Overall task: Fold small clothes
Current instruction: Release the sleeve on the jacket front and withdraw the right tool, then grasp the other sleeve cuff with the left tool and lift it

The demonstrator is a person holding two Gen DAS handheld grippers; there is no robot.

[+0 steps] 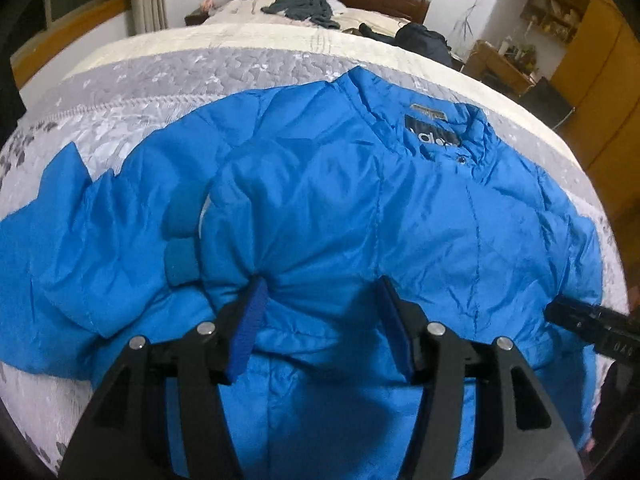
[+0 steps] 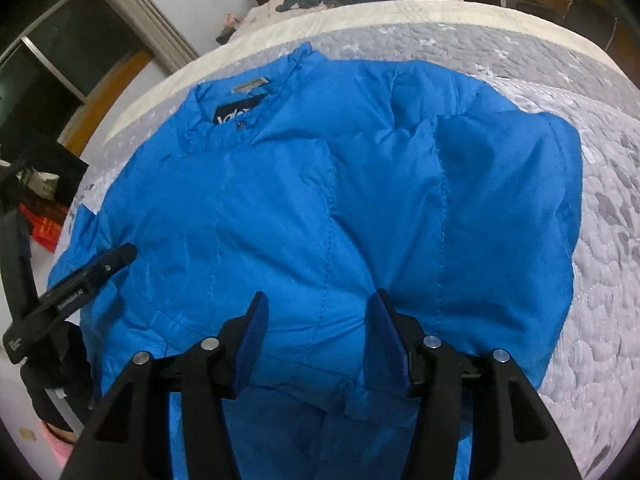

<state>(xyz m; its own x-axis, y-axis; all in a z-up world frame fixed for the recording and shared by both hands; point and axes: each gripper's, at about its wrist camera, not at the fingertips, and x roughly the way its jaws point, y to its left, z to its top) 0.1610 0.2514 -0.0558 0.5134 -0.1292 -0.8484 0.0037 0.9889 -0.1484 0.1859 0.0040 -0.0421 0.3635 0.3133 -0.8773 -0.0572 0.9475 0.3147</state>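
Lying front-up on the bed (image 1: 120, 80), the blue jacket (image 1: 360, 208) was spread with its collar (image 1: 440, 128) toward the headboard and its hem nearest the two tools. Little of the folding looked done. In the right wrist view the sleeve (image 2: 520, 200) on that side seemed already laid in against the body, forming a thick slab with a fairly straight outer edge, though whether it was truly folded or only bunched could not be told. In the left wrist view the other sleeve (image 1: 60, 232) was out to the side, rumpled and unfolded.

The left tool (image 1: 320, 296) was spread wide, its blue pads pressing down into the puffy fabric low on the body, one pad dimpling the cloth; nothing was pinched between them. The right tool (image 2: 318, 308) was likewise spread wide over the lower body near the hem, gripping nothing, and whether it touched the cloth was unclear.

By my judgement the remaining work was most of it: bringing the loose sleeve across, then doubling the body hem to collar. A dark pile of clothes (image 1: 308, 6) lay farther up the bed.
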